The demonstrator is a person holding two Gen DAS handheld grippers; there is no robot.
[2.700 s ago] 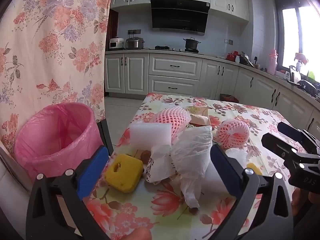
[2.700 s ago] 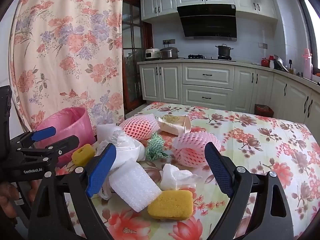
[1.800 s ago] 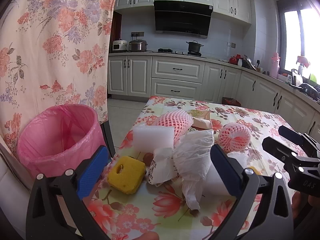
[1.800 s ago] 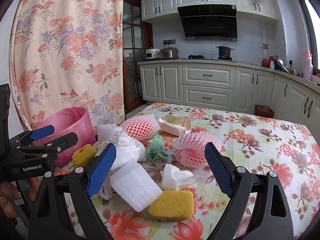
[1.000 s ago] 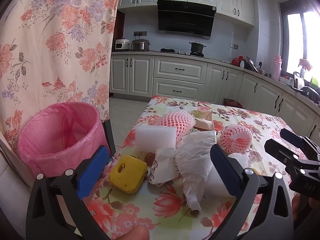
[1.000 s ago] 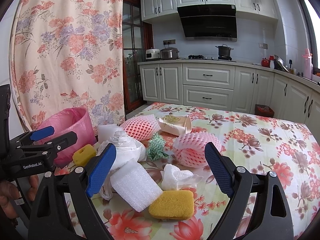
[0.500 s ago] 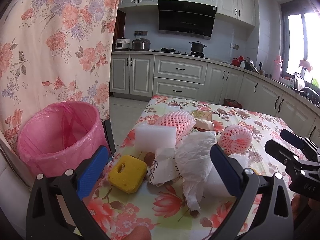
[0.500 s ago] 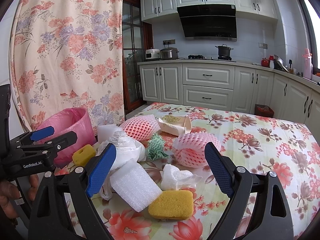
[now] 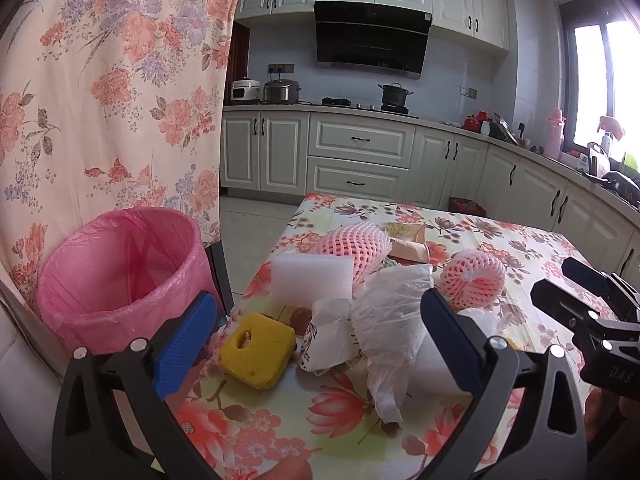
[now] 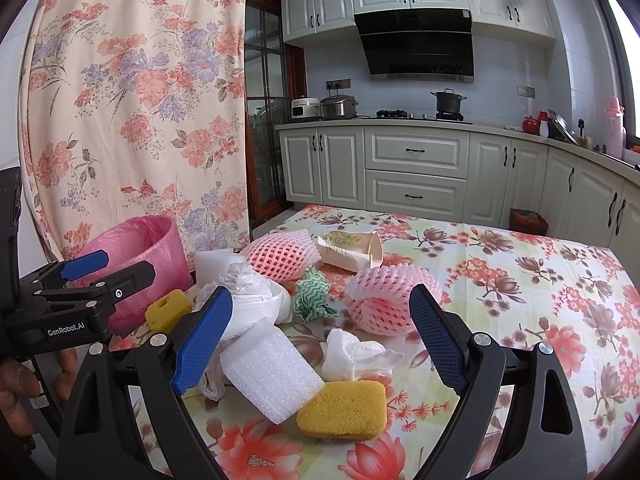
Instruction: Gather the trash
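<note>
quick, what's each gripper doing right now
Left gripper: open, holding nothing.
Right gripper: open, holding nothing.

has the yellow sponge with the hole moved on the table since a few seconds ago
No. The yellow sponge with the hole sits in the same spot beside the white foam block; only the camera view shifted slightly.

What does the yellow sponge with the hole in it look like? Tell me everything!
The yellow sponge is a chunky, squarish block with rounded corners and a rough, porous look. A small ragged hole is poked into its top face. It lies flat on the flowery tablecloth at the table's edge nearest the pink-lined bin, just in front of a white foam block. Crumpled white paper sits right beside it. Nothing is gripping it.
</note>
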